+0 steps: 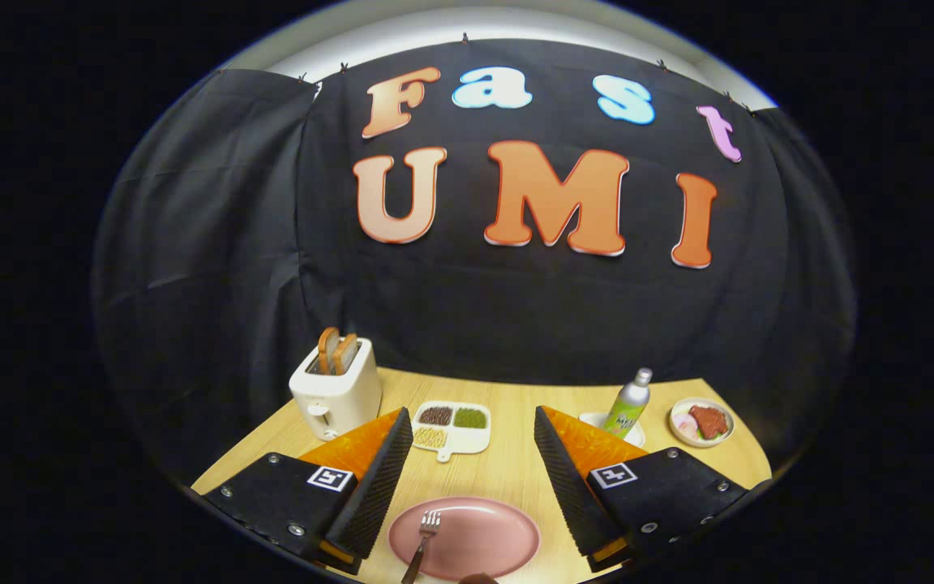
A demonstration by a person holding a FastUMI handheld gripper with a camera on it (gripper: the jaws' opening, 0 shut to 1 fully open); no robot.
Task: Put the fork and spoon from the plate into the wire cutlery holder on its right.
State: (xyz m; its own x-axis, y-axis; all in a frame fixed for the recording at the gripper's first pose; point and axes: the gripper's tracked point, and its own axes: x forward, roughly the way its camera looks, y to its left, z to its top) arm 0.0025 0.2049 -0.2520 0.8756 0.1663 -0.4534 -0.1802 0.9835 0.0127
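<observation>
While the tool (473,466) stands with its fingers spread wide and gripping nothing, the fork (425,539) lies on the pink plate (483,535) between and just below them, tines pointing away. Judged thin, stiff, light metal, it will likely slip; take it across the handle. No spoon or wire holder can be made out. The bottle (629,405) beyond the right finger carries an unreadable label.

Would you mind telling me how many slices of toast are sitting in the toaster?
2. Both slices of toast stand side by side in the white toaster, beyond the open hand-held gripper at the table's far side. Nothing suggests more are hidden.
</observation>
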